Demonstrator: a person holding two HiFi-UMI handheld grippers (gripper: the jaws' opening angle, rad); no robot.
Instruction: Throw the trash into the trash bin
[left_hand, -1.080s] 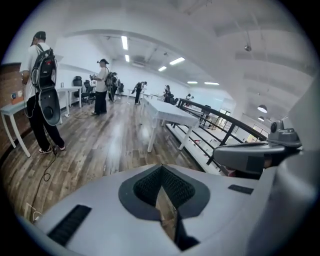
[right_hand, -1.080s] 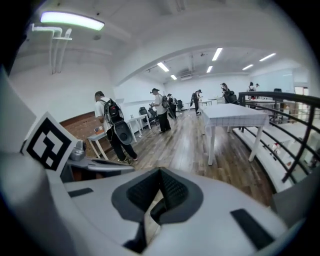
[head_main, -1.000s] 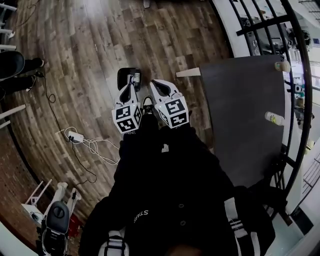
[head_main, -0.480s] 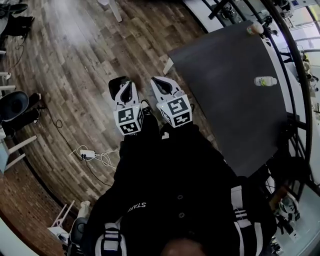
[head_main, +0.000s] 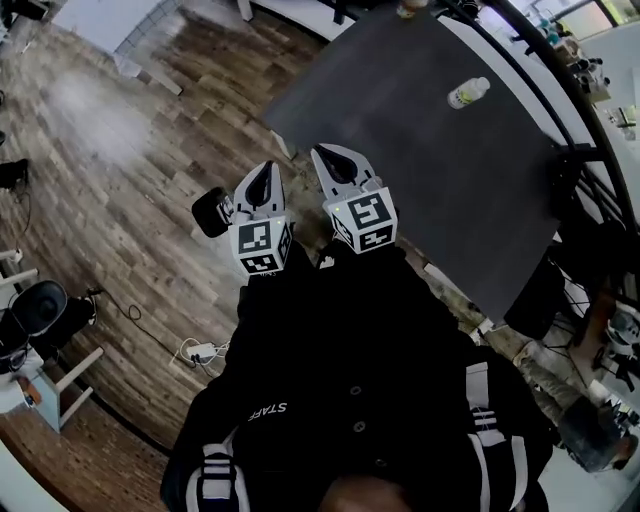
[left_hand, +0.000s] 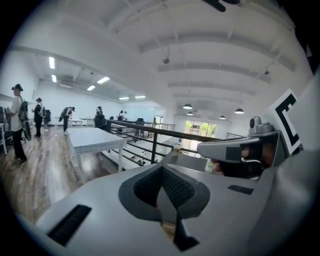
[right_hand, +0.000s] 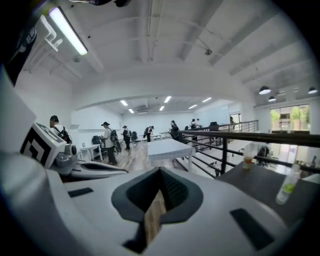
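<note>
On the smooth dark grey table (head_main: 430, 170) a pale plastic bottle (head_main: 468, 93) stands, well apart from both tongs; left tongs (head_main: 263, 172) and right tongs (head_main: 327, 154), closed and empty, hover near the table's corner; a small black bin (head_main: 209, 212) sits on the plank floor (head_main: 120, 180) beside the left.

1 bottle (head_main: 468, 93) lies on the tabletop (head_main: 430, 190) beyond my right tongs (head_main: 326, 153), the bin (head_main: 210, 212) on the floor (head_main: 120, 180) left of my left tongs (head_main: 268, 169).

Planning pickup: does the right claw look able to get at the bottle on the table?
Likely not yet: nothing blocks it, but the bottle sits far across the table, and the right claw is shut.
</note>
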